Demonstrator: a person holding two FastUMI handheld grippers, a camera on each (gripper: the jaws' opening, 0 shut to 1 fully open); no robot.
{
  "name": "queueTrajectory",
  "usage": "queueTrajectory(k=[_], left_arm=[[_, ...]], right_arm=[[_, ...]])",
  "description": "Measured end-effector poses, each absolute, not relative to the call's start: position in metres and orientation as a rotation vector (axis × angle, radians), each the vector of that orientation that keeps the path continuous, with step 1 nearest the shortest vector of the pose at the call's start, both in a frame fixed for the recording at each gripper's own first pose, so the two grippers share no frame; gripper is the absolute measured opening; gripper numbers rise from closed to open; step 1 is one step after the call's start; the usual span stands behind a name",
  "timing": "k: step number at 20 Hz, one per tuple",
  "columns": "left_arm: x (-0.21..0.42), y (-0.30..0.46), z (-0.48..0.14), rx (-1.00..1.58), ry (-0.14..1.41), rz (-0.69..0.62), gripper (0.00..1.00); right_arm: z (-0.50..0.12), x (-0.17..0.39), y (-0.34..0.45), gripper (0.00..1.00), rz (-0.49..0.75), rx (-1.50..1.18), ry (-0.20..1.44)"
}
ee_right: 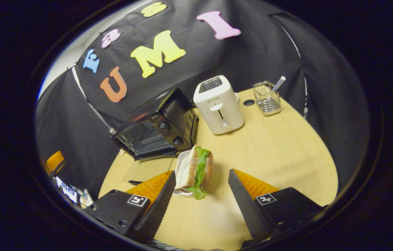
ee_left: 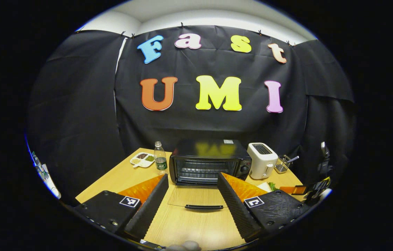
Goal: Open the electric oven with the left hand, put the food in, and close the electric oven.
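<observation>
Wooden table (ee_left: 196, 226), black-draped booth

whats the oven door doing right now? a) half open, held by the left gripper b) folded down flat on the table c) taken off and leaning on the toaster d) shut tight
b: the oven has its glass door lying flat on the table, handle toward the camera, and the left gripper hangs open above it, touching nothing.
</observation>
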State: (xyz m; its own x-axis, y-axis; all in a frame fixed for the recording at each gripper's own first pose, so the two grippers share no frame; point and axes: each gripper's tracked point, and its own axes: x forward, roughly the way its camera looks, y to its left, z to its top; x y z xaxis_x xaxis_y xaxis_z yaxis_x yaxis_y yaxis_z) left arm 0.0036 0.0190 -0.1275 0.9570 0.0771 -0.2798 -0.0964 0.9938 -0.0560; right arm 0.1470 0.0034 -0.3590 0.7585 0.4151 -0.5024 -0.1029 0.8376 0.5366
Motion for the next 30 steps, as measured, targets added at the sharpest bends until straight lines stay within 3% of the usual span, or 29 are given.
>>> queueTrajectory(k=[1,2,3,4,6,7,8,9,10,11,13,14,24,30], left_arm=[[0.001,0.020,-0.118,-0.076,0.266,0.104,0.93],[-0.002,0.022,-0.109,-0.079,0.257,0.118,0.93],[-0.005,0.022,-0.108,-0.076,0.256,0.135,0.93],[-0.008,0.025,-0.105,-0.067,0.258,0.157,0.93],[-0.014,0.027,-0.102,-0.060,0.268,0.196,0.93],[-0.015,0.025,-0.102,-0.064,0.275,0.212,0.93],[-0.017,0.025,-0.103,-0.067,0.280,0.227,0.93],[-0.018,0.025,-0.103,-0.065,0.288,0.245,0.93],[-0.019,0.025,-0.107,-0.067,0.301,0.264,0.93],[-0.019,0.022,-0.109,-0.072,0.303,0.269,0.93],[-0.017,0.021,-0.111,-0.071,0.295,0.269,0.93],[-0.017,0.021,-0.113,-0.071,0.295,0.263,0.93],[-0.011,0.056,-0.133,-0.037,0.297,0.139,0.93],[-0.016,0.069,-0.139,-0.019,0.321,0.037,0.93]], right_arm=[[-0.366,0.157,0.007,0.87,0.309,0.535,0.667],[-0.373,0.165,0.011,0.96,0.316,0.553,0.682],[-0.376,0.175,0.017,0.84,0.341,0.575,0.691],[-0.378,0.182,0.024,0.96,0.372,0.601,0.702],[-0.381,0.191,0.030,0.89,0.398,0.643,0.729],[-0.381,0.195,0.031,0.81,0.400,0.653,0.736],[-0.382,0.196,0.030,0.64,0.399,0.658,0.739],[-0.382,0.195,0.031,0.62,0.411,0.666,0.742],[-0.382,0.196,0.032,0.48,0.418,0.677,0.749],[-0.378,0.196,0.033,0.52,0.429,0.695,0.754],[-0.374,0.195,0.035,0.33,0.450,0.694,0.759],[-0.371,0.195,0.036,0.41,0.453,0.671,0.751],[-0.214,0.177,0.088,0.39,0.402,0.666,0.442],[-0.203,0.183,0.175,0.39,0.378,0.843,0.357]])
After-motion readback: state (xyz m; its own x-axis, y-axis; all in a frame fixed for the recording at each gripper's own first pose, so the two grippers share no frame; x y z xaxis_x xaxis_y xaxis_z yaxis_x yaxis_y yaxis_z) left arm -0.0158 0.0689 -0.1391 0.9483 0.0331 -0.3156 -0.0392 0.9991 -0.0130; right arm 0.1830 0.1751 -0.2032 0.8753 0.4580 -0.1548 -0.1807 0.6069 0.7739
